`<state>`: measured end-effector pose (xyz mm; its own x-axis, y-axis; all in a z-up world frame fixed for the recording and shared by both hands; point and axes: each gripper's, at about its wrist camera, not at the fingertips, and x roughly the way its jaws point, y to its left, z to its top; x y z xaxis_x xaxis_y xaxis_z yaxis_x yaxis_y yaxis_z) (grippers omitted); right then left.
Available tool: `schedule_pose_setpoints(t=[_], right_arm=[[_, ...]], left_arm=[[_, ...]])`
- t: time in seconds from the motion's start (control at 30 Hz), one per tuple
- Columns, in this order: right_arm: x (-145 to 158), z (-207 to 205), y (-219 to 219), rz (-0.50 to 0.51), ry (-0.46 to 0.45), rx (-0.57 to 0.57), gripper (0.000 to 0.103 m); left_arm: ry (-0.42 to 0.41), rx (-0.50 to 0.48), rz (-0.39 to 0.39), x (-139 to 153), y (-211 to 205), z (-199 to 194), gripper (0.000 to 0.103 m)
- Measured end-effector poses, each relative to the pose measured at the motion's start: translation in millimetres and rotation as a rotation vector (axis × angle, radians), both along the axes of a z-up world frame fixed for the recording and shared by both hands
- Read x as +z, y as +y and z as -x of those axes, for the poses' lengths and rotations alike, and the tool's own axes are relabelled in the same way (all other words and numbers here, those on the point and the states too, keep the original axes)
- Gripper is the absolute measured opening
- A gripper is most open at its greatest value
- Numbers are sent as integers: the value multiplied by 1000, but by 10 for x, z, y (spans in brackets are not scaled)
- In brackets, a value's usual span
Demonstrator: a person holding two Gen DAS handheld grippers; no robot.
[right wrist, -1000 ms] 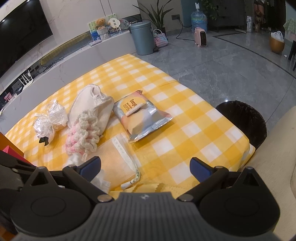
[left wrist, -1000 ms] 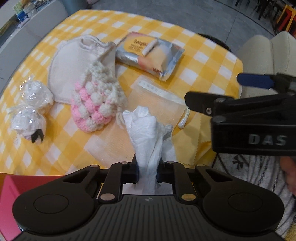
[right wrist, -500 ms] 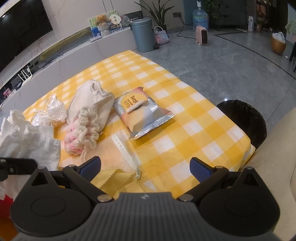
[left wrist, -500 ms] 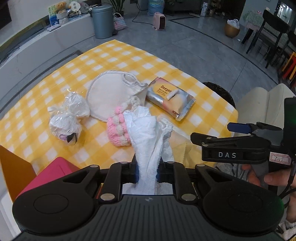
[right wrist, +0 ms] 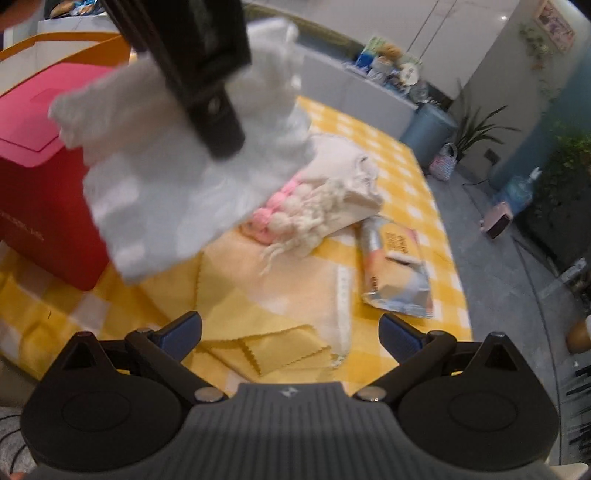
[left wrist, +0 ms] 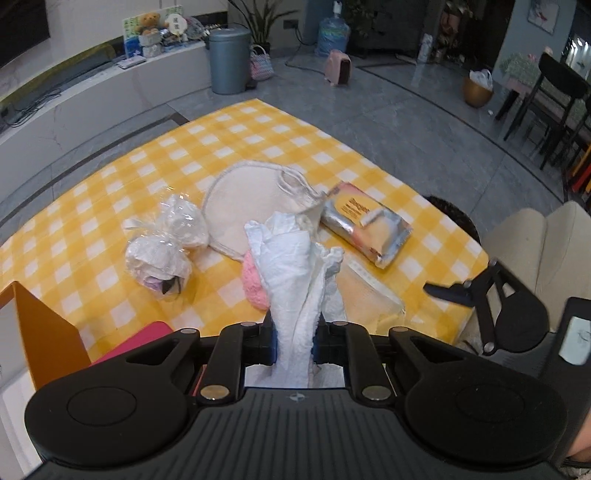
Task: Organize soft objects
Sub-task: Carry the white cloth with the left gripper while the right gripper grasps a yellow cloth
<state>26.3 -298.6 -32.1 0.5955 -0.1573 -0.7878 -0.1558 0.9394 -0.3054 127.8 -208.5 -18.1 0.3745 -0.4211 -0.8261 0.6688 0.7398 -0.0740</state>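
Home living/dining room: table under yellow checked cloth, grey tiled floor, houseplant, bin, dining chairs, water bottle.

Hidden, cropped and blurred regions. The white cloth covers most of the pink-and-cream knitted piece in the left wrist view; only a pink edge shows. The orange box and red box are cut off by the frame and the gripper body. In the right wrist view, motion blur smears the left gripper and cloth, and the wipes pack's lettering is unreadable.
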Motion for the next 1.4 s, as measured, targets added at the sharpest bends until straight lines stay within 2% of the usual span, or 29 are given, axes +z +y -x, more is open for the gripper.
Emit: schedule_pose_setpoints(t=[0.13, 0.3, 0.47, 0.57, 0.63, 0.7, 0.77, 0.83, 0.87, 1.0, 1.17, 1.4], right_arm=[[-40, -83, -121, -91, 52, 4, 99], [-185, -238, -32, -73, 133, 10, 92], [-306, -417, 6, -115, 206, 38, 89], [-309, -470, -37, -194, 220, 36, 81], [-285, -440, -79, -259, 221, 54, 61], [-272, -406, -79, -264, 212, 60, 52], [-247, -381, -73, -265, 203, 58, 37], [-235, -376, -99, -243, 191, 24, 6], [-228, -365, -116, -235, 187, 10, 3], [-170, -330, -172, -256, 153, -3, 1], [45, -203, -336, -389, 35, -12, 1], [303, 3, -582, -578, -126, -65, 1]], left_arm=[[-1, 40, 38, 48, 107, -46, 18], [-16, 44, 58, 97, 191, -11, 18], [-36, 51, 75, 177, 271, 22, 18], [-37, 70, 102, 236, 338, 7, 18], [-46, 81, 116, 270, 374, -2, 18], [-53, 94, 123, 291, 409, -11, 18], [-67, 112, 125, 304, 443, -9, 18], [-85, 129, 128, 320, 472, -11, 18], [-91, 137, 135, 325, 488, -11, 18], [-75, 147, 159, 317, 531, -15, 18], [-71, 156, 132, 333, 587, 52, 18], [-42, 224, 234, 429, 884, 163, 18]])
